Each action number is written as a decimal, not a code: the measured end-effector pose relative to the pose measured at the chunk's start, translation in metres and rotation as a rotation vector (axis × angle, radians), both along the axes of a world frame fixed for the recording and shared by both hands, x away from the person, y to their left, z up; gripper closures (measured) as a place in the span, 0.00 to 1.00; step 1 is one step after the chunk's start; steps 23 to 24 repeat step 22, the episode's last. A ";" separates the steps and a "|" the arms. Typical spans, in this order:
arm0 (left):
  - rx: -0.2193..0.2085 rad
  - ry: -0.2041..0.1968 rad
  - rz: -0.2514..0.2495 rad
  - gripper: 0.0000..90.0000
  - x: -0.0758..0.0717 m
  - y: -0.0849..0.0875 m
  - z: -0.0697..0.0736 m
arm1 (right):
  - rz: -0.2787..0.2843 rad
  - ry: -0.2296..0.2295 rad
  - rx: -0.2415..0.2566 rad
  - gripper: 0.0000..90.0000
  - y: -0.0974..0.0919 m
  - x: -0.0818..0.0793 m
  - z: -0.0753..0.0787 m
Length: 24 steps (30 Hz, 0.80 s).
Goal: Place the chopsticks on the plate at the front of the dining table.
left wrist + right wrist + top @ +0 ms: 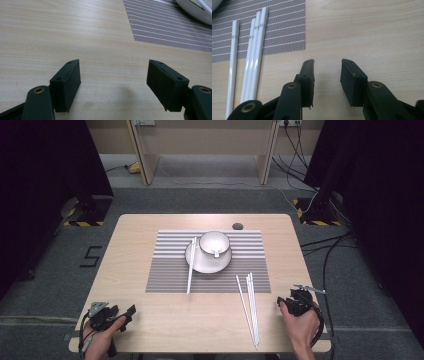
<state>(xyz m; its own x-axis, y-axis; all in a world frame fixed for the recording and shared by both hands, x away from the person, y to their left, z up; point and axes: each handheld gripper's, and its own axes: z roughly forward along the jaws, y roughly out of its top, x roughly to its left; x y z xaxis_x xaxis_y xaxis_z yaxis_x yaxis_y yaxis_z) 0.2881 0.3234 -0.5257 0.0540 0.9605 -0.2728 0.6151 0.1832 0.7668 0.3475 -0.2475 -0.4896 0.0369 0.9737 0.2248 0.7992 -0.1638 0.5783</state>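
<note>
A white bowl (215, 243) stands on a white plate (201, 265) in the middle of a striped grey placemat (165, 276). Two white chopsticks (190, 267) lean on the plate's left rim. Several more white chopsticks (249, 306) lie from the mat's right corner toward the table's front edge; in the right gripper view these chopsticks (254, 52) lie left of the jaws. My left gripper (129, 312) rests at the front left, open and empty (113, 65) over bare wood. My right gripper (287, 299) sits at the front right, open with nothing between its jaws (327, 61).
The wooden table (135, 235) has a small round hole (237, 226) near its far edge. The mat's corner (170, 31) and the plate's rim (197, 12) lie ahead of the left gripper. Cables run over the floor at the right.
</note>
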 end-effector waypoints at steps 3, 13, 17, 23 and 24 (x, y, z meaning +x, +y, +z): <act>0.004 0.001 -0.001 0.29 0.000 0.000 0.000 | -0.012 -0.012 0.008 0.70 -0.005 -0.003 -0.003; 0.018 0.003 -0.007 0.29 0.000 -0.001 0.000 | -0.034 -0.042 0.026 0.69 -0.010 -0.003 -0.004; 0.017 0.003 -0.009 0.29 0.001 -0.001 0.000 | -0.040 -0.042 0.032 0.68 -0.014 -0.004 -0.006; 0.018 0.004 -0.010 0.29 0.001 -0.001 0.000 | -0.051 -0.043 0.042 0.67 -0.016 -0.005 -0.007; 0.018 0.004 -0.010 0.29 0.001 -0.001 0.000 | -0.051 -0.043 0.042 0.67 -0.016 -0.005 -0.007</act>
